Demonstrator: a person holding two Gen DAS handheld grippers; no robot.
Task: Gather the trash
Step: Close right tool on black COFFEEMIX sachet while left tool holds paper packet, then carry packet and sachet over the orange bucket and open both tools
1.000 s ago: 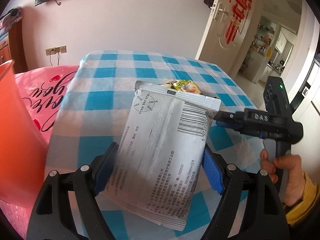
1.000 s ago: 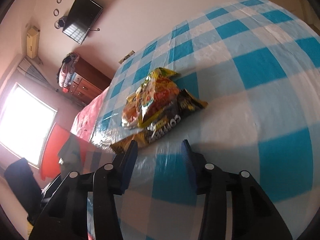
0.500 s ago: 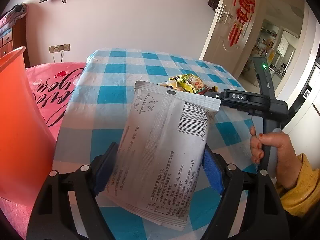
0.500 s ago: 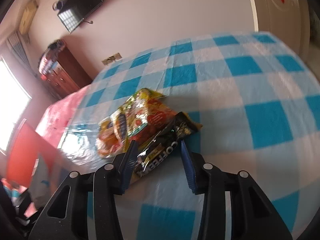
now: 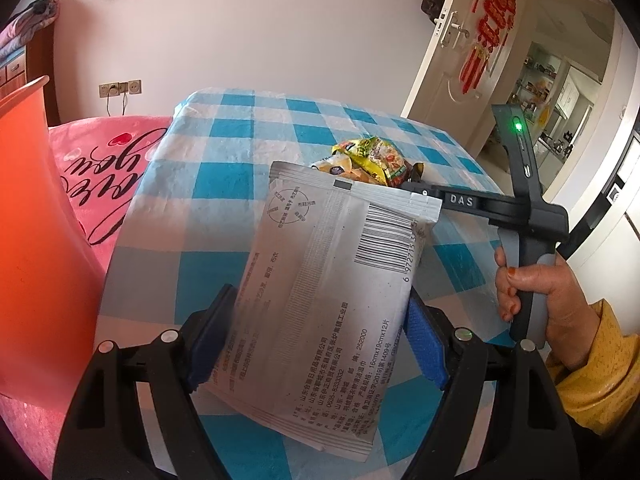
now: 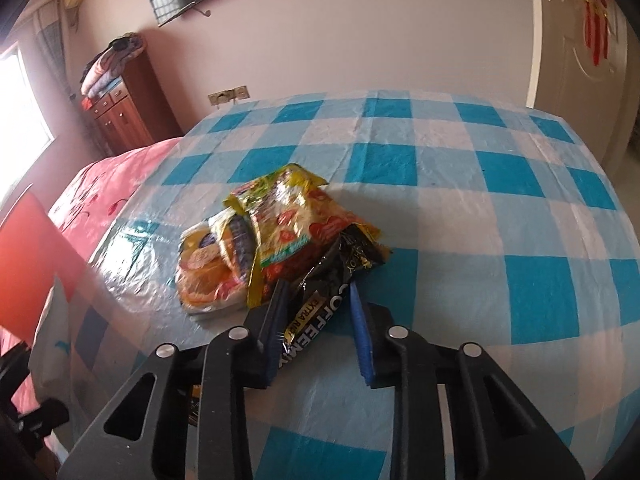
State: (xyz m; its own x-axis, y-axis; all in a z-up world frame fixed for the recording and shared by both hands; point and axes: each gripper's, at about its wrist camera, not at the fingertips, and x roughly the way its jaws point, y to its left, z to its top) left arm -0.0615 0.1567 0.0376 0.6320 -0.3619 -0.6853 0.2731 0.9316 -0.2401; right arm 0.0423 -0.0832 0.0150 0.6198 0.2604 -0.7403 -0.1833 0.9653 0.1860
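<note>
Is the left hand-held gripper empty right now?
No, the left hand-held gripper holds a white printed packet between its blue pads.

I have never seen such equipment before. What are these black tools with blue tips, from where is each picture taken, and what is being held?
There is no robot. A person holds one hand-held gripper in each hand: a black two-finger tool with blue pads. Each carries a wide-angle camera looking forward along its fingers, so the pictures look rounded.

The left camera's picture shows the left hand-held gripper shut on a white packet with a barcode, lifted above the blue checked tablecloth. An orange bin stands to its left. The person's right hand is also visible there, gripping the other tool's handle.

The right camera's picture shows the right hand-held gripper. Its jaws stand on either side of a black coffee wrapper but have not closed on it. That wrapper lies on the cloth in a pile with yellow snack wrappers.
</note>
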